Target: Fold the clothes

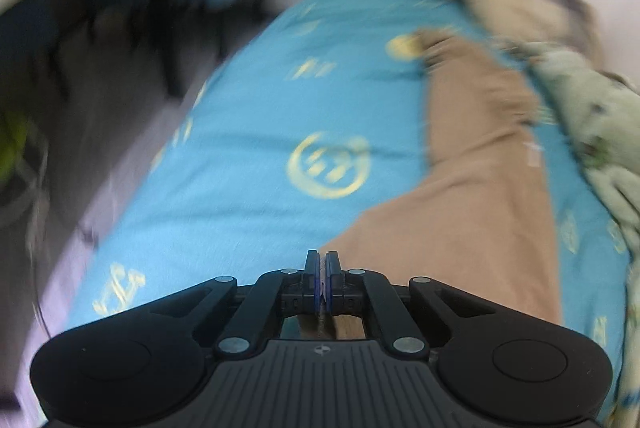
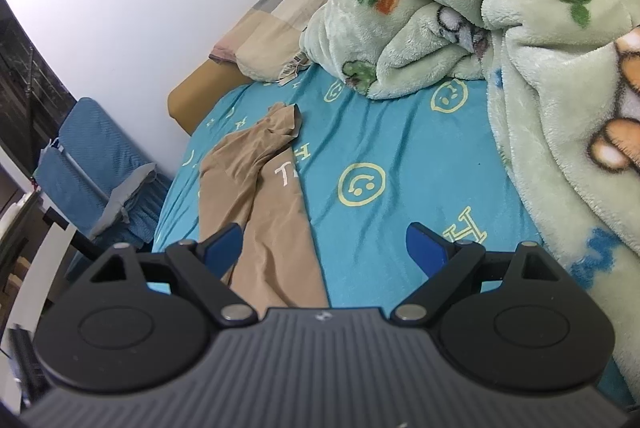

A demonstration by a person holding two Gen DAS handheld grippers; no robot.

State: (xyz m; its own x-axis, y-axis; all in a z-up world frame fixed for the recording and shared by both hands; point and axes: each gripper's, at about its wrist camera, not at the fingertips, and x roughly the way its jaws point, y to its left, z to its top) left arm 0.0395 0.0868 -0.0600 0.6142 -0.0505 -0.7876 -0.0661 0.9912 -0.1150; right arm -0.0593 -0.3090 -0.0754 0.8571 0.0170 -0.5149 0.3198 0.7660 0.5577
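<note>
A pair of tan sheer tights [image 1: 480, 164] lies stretched lengthwise on the blue bed sheet [image 1: 248, 132]. My left gripper [image 1: 322, 264] is shut, its blue pads pinching the near edge of the tights. The left wrist view is motion-blurred. In the right wrist view the tights [image 2: 260, 188] run from under the left finger toward the pillow, far end crumpled. My right gripper [image 2: 324, 244] is open and empty, hovering above the sheet [image 2: 400, 148], with its left finger [image 2: 222, 242] over the tights.
A green fleece blanket [image 2: 500, 8] is heaped along the right side of the bed. A checked pillow [image 2: 280, 16] lies by the white wall. A blue chair [image 2: 92, 164] and dark furniture legs [image 1: 168, 40] stand left of the bed.
</note>
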